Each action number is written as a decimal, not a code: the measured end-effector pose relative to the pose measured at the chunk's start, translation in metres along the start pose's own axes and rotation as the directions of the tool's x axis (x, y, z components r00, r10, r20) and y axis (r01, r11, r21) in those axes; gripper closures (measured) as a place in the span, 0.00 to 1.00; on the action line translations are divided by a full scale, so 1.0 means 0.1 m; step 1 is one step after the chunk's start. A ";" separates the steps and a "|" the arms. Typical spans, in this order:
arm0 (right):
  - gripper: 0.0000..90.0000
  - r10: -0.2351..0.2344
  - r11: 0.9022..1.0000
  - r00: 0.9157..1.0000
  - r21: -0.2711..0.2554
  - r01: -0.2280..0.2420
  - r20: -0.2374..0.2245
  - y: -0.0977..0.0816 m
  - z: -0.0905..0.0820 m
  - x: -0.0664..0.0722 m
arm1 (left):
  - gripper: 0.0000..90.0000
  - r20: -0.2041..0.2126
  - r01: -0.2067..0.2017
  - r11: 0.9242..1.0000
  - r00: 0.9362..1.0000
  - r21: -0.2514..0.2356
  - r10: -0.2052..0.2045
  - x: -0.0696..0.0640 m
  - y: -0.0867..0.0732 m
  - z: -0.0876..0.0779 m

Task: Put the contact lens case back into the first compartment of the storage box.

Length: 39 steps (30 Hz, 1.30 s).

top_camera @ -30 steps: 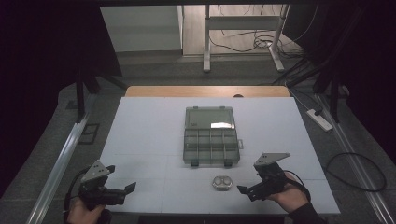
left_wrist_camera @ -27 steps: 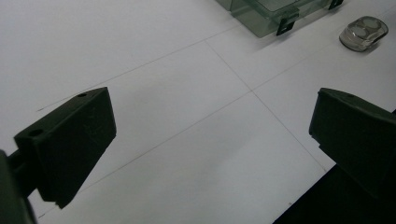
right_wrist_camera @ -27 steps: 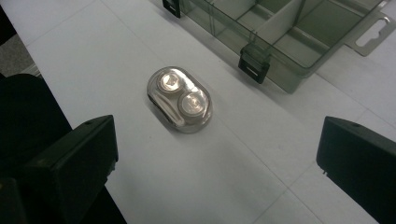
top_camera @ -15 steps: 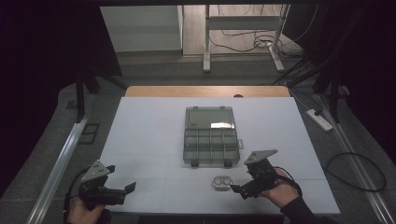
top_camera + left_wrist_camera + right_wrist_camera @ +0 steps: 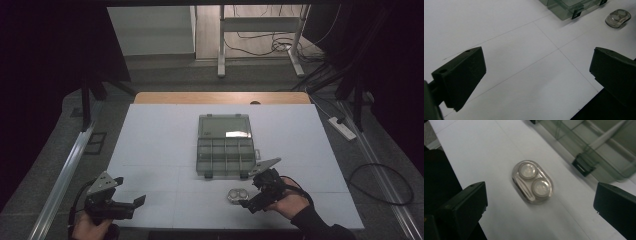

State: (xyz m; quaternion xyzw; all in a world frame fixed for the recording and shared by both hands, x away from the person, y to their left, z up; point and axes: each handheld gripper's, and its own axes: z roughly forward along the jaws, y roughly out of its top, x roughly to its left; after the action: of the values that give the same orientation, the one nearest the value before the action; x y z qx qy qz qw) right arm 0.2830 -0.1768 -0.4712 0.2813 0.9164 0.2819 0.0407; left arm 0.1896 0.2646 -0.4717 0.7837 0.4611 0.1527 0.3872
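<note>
A small clear oval case (image 5: pixel 533 181) with two round wells lies on the white table (image 5: pixel 160 145), just in front of an open grey-green compartment box (image 5: pixel 225 145). In the high view the case (image 5: pixel 237 195) sits close to the left of my right gripper (image 5: pixel 249 203), which is open and pointed at it, jaws on either side in the right gripper view (image 5: pixel 540 206). My left gripper (image 5: pixel 136 205) is open near the table's front left corner, holding nothing. In the left gripper view (image 5: pixel 536 75) the case (image 5: pixel 618 18) shows far off at the upper right.
The box has its lid (image 5: pixel 224 125) laid open to the far side and black latches (image 5: pixel 584 164) on its near edge. A wooden strip (image 5: pixel 220 97) borders the table's far edge. A power strip (image 5: pixel 342 128) and cables lie on the floor to the right.
My right gripper has moved left and a little forward, closing in on the clear case. The left gripper has stayed where it was.
</note>
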 end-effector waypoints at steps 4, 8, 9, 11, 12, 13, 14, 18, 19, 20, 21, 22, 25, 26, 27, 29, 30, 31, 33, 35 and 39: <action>0.00 -0.025 0.999 1.000 0.023 0.025 -0.011 0.05 0.07 0.03 | 0.01 0.001 0.000 1.000 1.000 0.000 0.000 0.00 0.00 0.00; 0.00 -0.047 0.998 0.999 0.047 0.047 -0.008 0.09 0.15 0.05 | 0.01 0.001 0.000 1.000 1.000 -0.001 0.000 0.00 0.00 0.00; 0.00 -0.050 0.997 0.999 0.053 0.050 -0.007 0.10 0.17 0.05 | 0.01 0.001 0.000 1.000 1.000 -0.001 0.000 0.00 0.00 0.00; 0.00 -0.058 0.996 0.998 0.066 0.058 -0.010 0.11 0.20 0.06 | 0.01 0.001 0.000 1.000 1.000 -0.001 0.000 0.00 0.00 0.00; 0.00 -0.062 0.995 0.998 0.072 0.063 -0.010 0.11 0.22 0.06 | 0.01 0.001 0.000 1.000 1.000 -0.001 0.000 0.00 0.00 0.00; 0.00 -0.072 0.994 0.997 0.080 0.073 -0.012 0.12 0.24 0.06 | 0.01 0.001 0.000 1.000 1.000 -0.001 0.000 0.00 0.00 0.00; 0.00 -0.077 0.993 0.997 0.088 0.079 -0.016 0.13 0.25 0.07 | 0.01 0.001 -0.001 1.000 1.000 -0.001 0.001 0.00 0.00 0.00; 0.00 -0.090 0.990 0.996 0.109 0.092 -0.031 0.15 0.32 0.07 | 0.01 0.002 -0.001 1.000 1.000 -0.001 0.001 0.00 0.00 0.00; 0.00 -0.089 0.989 0.995 0.119 0.093 -0.036 0.15 0.33 0.07 | 0.01 0.002 -0.001 1.000 1.000 -0.001 0.001 0.00 0.00 0.00; 0.00 -0.087 0.987 0.995 0.131 0.092 -0.040 0.15 0.35 0.07 | 0.01 0.002 -0.001 1.000 1.000 -0.001 0.001 0.00 0.00 0.00; 0.00 -0.091 0.985 0.995 0.141 0.096 -0.043 0.16 0.38 0.07 | 0.01 0.002 0.000 1.000 1.000 -0.002 0.000 0.00 0.00 0.00; 0.00 -0.097 0.984 0.994 0.146 0.102 -0.043 0.15 0.39 0.08 | 0.01 0.002 0.000 1.000 1.000 -0.002 0.000 0.00 0.00 0.00; 0.00 -0.121 0.977 0.992 0.171 0.126 -0.041 0.15 0.45 0.08 | 0.01 0.004 0.000 1.000 1.000 -0.002 0.000 0.00 0.00 0.00; 0.00 -0.127 0.975 0.991 0.179 0.131 -0.037 0.15 0.46 0.07 | 0.01 0.003 -0.001 1.000 1.000 -0.002 0.001 0.00 0.00 0.00; 0.00 -0.127 0.974 0.991 0.186 0.131 -0.036 0.15 0.48 0.07 | 0.01 0.004 0.000 1.000 1.000 -0.002 0.001 0.00 0.00 0.00; 0.00 -0.139 0.969 0.990 0.199 0.143 -0.034 0.15 0.51 0.06 | 0.01 0.005 -0.001 1.000 1.000 -0.002 0.001 0.00 0.00 0.00; 0.00 -0.139 0.969 0.990 0.202 0.143 -0.035 0.15 0.52 0.05 | 0.01 0.005 -0.001 1.000 1.000 -0.002 0.001 0.00 0.00 0.00; 0.00 -0.148 0.966 0.988 0.207 0.153 -0.040 0.15 0.54 0.05 | 0.01 0.005 -0.001 1.000 1.000 -0.003 0.001 0.00 0.00 0.00; 0.01 -0.163 0.963 0.986 0.212 0.169 -0.047 0.15 0.57 0.05 | 0.01 0.005 -0.001 1.000 1.000 -0.003 0.001 0.00 0.00 0.00; 0.03 -0.171 0.959 0.984 0.221 0.177 -0.045 0.15 0.58 0.05 | 0.01 0.006 -0.002 1.000 1.000 -0.003 0.002 0.00 0.00 0.00; 0.06 -0.198 0.956 0.979 0.210 0.203 -0.046 0.15 0.60 0.03 | 0.01 0.006 -0.002 1.000 1.000 -0.003 0.002 0.00 0.00 0.00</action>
State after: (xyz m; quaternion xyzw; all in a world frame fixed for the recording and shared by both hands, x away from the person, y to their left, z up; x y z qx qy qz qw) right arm 0.3019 -0.1353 -0.5128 0.1861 0.9656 0.1797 0.0272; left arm 0.1899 0.2649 -0.4717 0.7838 0.4591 0.1514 0.3898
